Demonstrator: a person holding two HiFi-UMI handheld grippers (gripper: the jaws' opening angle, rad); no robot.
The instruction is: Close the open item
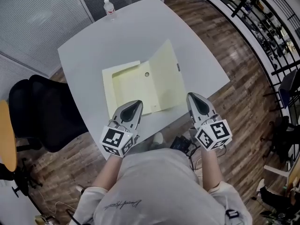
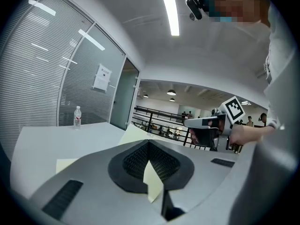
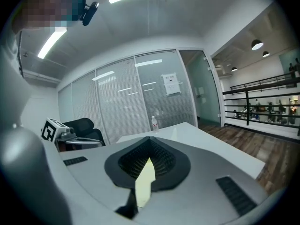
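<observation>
The left gripper [image 1: 135,105] points over the near edge of an open folder [image 1: 145,86]; the right gripper [image 1: 193,97] sits just beside its flap. A bottle [image 1: 109,8] stands well beyond both.

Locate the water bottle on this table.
In the head view, the water bottle stands upright near the far edge of the table, left of centre, beyond the open yellow folder.

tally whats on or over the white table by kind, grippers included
folder, pale yellow, lying open: 1
water bottle: 1
grippers, the left gripper and the right gripper: 2
total: 4
</observation>
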